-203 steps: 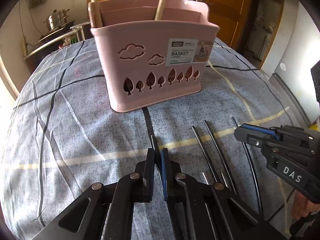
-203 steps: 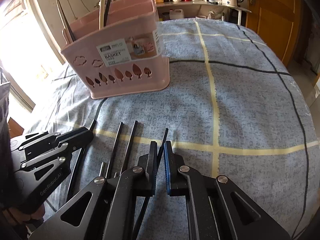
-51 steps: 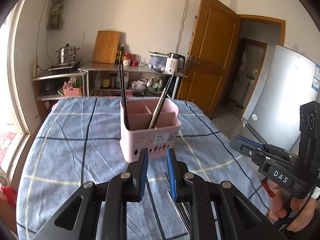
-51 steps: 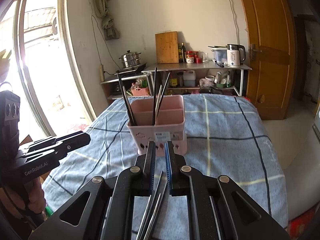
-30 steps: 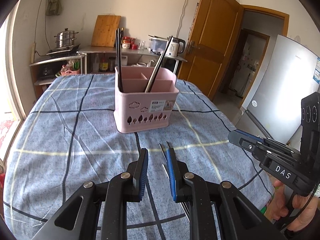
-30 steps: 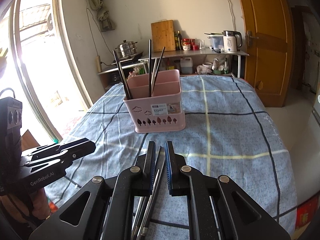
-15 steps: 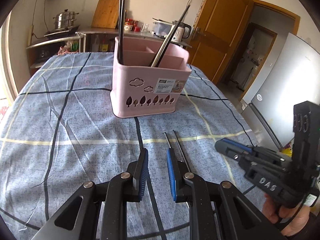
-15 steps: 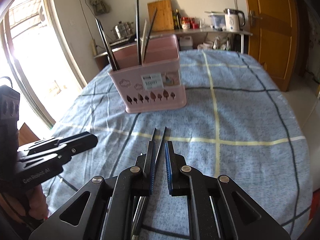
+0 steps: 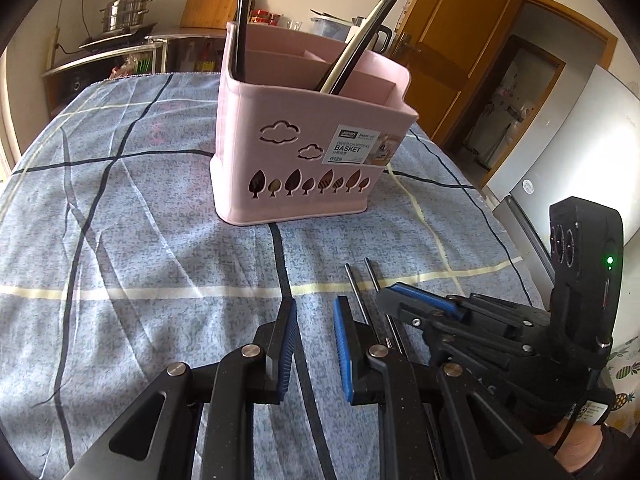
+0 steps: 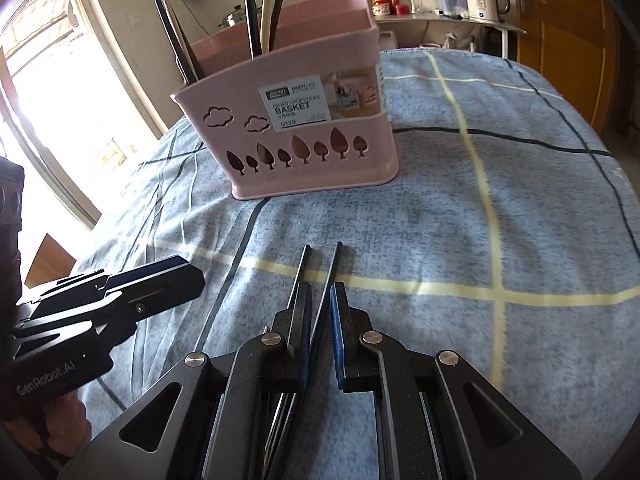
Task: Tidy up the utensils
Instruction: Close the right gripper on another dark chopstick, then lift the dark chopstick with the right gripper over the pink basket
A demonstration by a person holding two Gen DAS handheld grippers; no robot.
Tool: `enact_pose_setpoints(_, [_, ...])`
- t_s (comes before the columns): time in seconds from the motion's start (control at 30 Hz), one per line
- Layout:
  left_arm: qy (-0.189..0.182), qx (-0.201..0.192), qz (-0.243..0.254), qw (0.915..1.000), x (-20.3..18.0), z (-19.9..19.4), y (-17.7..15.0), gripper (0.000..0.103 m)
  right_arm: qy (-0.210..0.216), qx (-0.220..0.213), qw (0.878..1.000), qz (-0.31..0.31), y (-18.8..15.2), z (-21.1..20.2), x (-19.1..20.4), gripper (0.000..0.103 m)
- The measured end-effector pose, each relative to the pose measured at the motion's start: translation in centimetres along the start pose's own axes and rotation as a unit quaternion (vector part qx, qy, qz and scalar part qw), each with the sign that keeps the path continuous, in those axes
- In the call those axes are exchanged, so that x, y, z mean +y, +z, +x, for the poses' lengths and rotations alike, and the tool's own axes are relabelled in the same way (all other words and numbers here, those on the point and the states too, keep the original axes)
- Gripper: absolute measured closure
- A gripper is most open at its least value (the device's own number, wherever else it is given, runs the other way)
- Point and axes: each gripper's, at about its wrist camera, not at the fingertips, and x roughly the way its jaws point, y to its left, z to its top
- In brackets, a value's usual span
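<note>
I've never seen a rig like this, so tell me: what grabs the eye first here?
The pink plastic chopstick basket with cloud and tree cut-outs stands mid-table on the blue checked tablecloth, dark and pale chopsticks poking out of it. Nearer the cameras, two thin metal chopsticks lie flat on the cloth, with the black right gripper poised right over them.

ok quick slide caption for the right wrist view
Right gripper poised over two chopsticks lying on the checked cloth before a pink basket.
</note>
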Motion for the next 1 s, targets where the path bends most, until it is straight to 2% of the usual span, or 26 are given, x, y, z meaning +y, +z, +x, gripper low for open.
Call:
enact_pose_setpoints(0.07, [-0.003,0.005,-0.002,1.0000,-0.1,0.5,0.1,0.085,-0.003,0.007,1.000,-0.004,0.1,0.5,0.0,0.096])
enact_pose_setpoints(0.27, [-0.010,0.022,0.010,0.9997,-1.6,2.3,0.7,0.085,-0.015,0.005,1.000,-0.002,-0.2,-0.2,-1.2,0.097])
enact_pose_setpoints(0.47, [-0.007,0.059,0.023,0.9980,-3.3,5.0,0.9,0.085,-0.022,0.005,1.000,0.017,-0.7,-1.3,-3.1,0.097])
enact_pose_setpoints(0.63, [0.019,0.051,0.047,0.9974,-4.4,5.8,1.0,0.086,-0.027,0.011,0.999,0.020,-0.6,-1.4,-3.4,0.097])
enact_pose_setpoints(0.7, [0.033,0.051,0.054,0.9967,-4.6,5.9,1.0,0.095,-0.031,0.013,0.999,0.020,-0.4,-1.3,-3.2,0.097])
enact_pose_setpoints(1.0, [0.031,0.051,0.055,0.9967,-4.5,6.3,1.3,0.096,-0.052,0.025,0.998,-0.004,0.5,-0.4,-2.5,0.097])
